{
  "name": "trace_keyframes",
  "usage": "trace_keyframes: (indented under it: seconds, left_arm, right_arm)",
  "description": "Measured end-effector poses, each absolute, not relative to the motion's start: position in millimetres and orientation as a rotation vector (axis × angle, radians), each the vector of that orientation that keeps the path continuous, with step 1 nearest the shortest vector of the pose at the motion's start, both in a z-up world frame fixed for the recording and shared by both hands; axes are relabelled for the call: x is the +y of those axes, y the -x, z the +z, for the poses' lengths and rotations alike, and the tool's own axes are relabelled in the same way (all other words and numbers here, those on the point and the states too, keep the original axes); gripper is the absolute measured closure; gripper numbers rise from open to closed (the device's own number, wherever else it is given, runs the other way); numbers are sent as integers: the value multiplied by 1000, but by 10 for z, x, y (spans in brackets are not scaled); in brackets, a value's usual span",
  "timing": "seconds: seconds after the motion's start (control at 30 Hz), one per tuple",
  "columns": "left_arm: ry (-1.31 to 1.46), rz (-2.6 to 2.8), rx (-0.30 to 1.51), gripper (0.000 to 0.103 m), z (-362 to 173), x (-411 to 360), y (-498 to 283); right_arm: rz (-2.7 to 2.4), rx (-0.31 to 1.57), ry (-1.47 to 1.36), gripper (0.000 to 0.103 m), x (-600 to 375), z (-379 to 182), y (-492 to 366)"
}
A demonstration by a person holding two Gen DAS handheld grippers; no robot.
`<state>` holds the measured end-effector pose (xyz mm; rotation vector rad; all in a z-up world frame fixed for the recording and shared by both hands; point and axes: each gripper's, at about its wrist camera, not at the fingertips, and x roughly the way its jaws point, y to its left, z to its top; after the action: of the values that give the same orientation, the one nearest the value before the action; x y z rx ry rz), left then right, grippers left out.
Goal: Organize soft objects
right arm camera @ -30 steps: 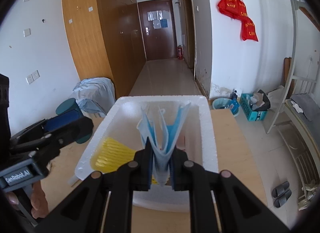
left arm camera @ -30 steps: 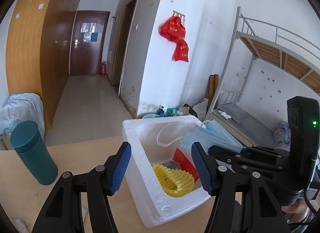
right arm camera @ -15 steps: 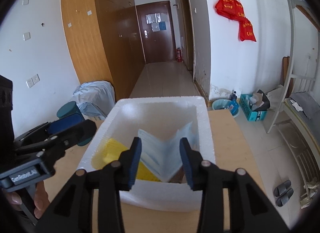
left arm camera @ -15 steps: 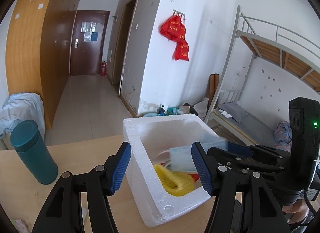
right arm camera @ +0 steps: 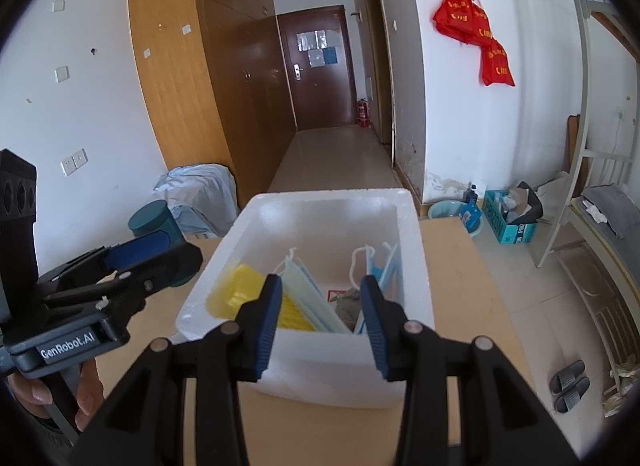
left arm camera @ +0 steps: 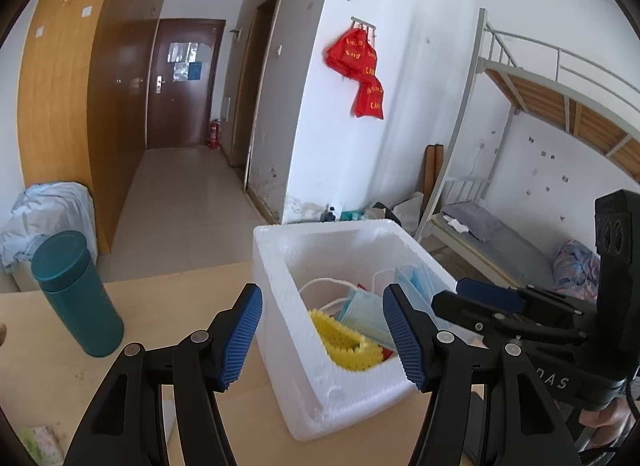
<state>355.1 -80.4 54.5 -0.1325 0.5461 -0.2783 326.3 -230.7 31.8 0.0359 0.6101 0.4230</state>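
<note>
Left wrist view: the blue face masks (left arm camera: 366, 312) lie in the white foam box (left arm camera: 296, 346) on the counter (left arm camera: 168, 306), slanting over a yellow scrubber (left arm camera: 344, 342). The left tool (left arm camera: 322, 336) stands wide and empty, straddling the box's near wall.

Right wrist view: the masks (right arm camera: 306, 286) stand on edge, long axis running away from the camera, some leaning against the box's right wall. The right tool (right arm camera: 320, 322) is partly spread and empty above the box's near rim, its jaws having just been opening.

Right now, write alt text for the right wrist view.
The right gripper hangs open above a white foam box on a wooden table, blue face masks and a yellow ridged item lying inside. The left gripper is at the left; a hallway recedes behind.
</note>
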Motion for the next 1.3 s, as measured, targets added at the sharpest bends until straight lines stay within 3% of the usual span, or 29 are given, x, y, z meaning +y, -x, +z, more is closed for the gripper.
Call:
trace_keyframes:
  seconds: [0.63, 0.77, 1.07, 1.3]
  left_arm:
    - [121, -199, 528, 39, 748, -658, -2737]
    - [135, -183, 532, 30, 764, -583, -2544]
    - [165, -115, 507, 18, 726, -350, -1987]
    - [182, -51, 519, 17, 554, -177, -1602]
  right_arm:
    - [497, 565, -30, 58, -2232, 438, -2636]
    - [512, 541, -43, 38, -2209, 424, -2450]
    - [550, 531, -45, 33, -2090, 350, -2079]
    - [600, 539, -19, 32, -1885, 287, -1833]
